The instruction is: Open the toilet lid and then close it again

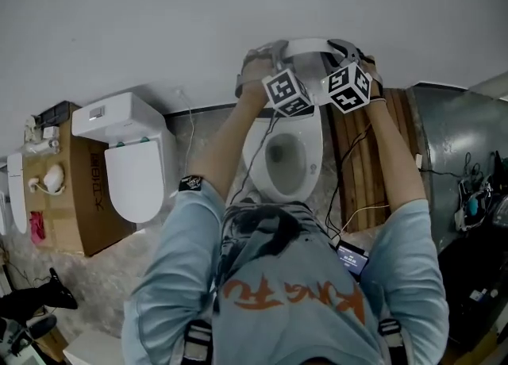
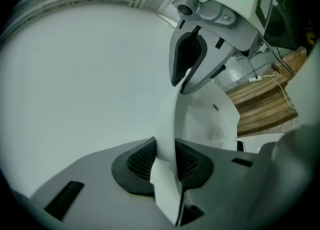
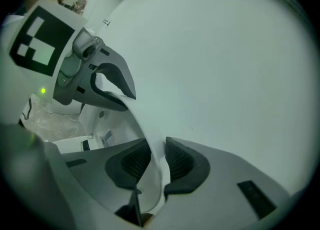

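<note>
The white toilet lid (image 1: 305,44) stands raised close to the wall, above the open bowl (image 1: 286,157). My left gripper (image 1: 262,60) grips the lid's upper rim on its left side, and my right gripper (image 1: 349,52) grips the rim on its right side. In the left gripper view the lid's edge (image 2: 167,124) runs between the left gripper's (image 2: 165,161) dark pads, and the right gripper (image 2: 187,81) clamps the same edge further along. The right gripper view shows the lid's edge (image 3: 145,124) between the right gripper's (image 3: 152,161) pads, with the left gripper (image 3: 117,94) beyond.
The white wall (image 1: 159,22) stands right behind the lid. A second toilet (image 1: 139,165) sits at the left beside a cardboard box (image 1: 75,197). Wooden planks (image 1: 373,165) lie right of the bowl, with cables over them and a grey metal surface (image 1: 460,141) beyond.
</note>
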